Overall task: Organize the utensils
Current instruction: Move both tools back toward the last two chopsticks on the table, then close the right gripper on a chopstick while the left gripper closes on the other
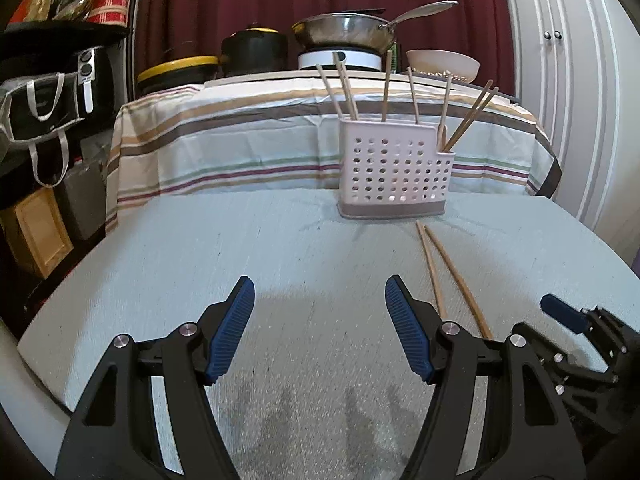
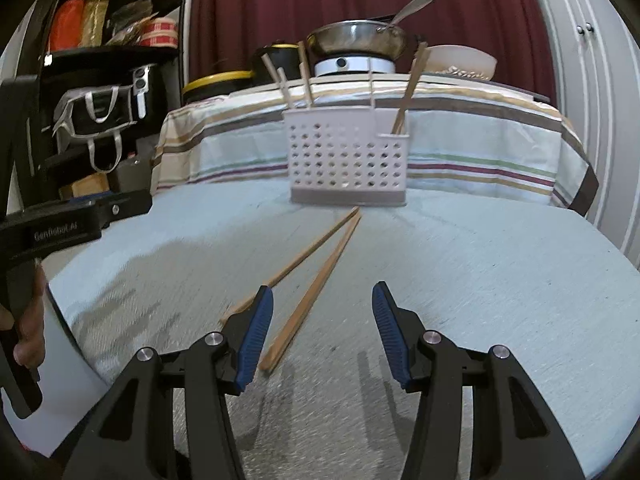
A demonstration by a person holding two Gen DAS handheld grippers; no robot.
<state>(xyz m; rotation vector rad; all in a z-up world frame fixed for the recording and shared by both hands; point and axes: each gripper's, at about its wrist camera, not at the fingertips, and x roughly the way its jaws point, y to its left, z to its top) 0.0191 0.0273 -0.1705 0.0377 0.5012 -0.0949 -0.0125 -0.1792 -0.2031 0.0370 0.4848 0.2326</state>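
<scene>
- Pale blue cloth covers the table (image 1: 200, 248) I'm working over; behind it stands a second table under a striped cloth (image 1: 240, 140), with a dark red curtain (image 1: 280, 0) at the back.
- On that far table I see a steel pan (image 1: 344, 32) on a white burner, a white bowl (image 1: 442, 64) to its right and black pots with yellow rims to its left.
- My target area: a white perforated holder (image 1: 394, 172) with a grey base, standing upright at the far edge of the blue table, with a lower pocket at its right end.
- I count seven wooden chopsticks standing in the holder (image 1: 386, 88) from the left camera: five in the main part and two leaning right out of the low pocket.
- Two loose chopsticks (image 2: 320, 272) lie flat on the blue cloth, near side of the holder, far tips almost meeting just in front of its base and near ends spread apart.
- Left gripper (image 1: 320, 304): jaws wide apart, nothing between the blue pads, bare cloth below. The loose pair lies just to its right.
- Right gripper (image 2: 322, 316): jaws moderately open, holding nothing. One loose chopstick's near end shows in the gap close to the left pad; whether they touch I cannot tell.
- At the left edge of the right camera, a hand (image 2: 24, 332) grips the other tool's handle.
</scene>
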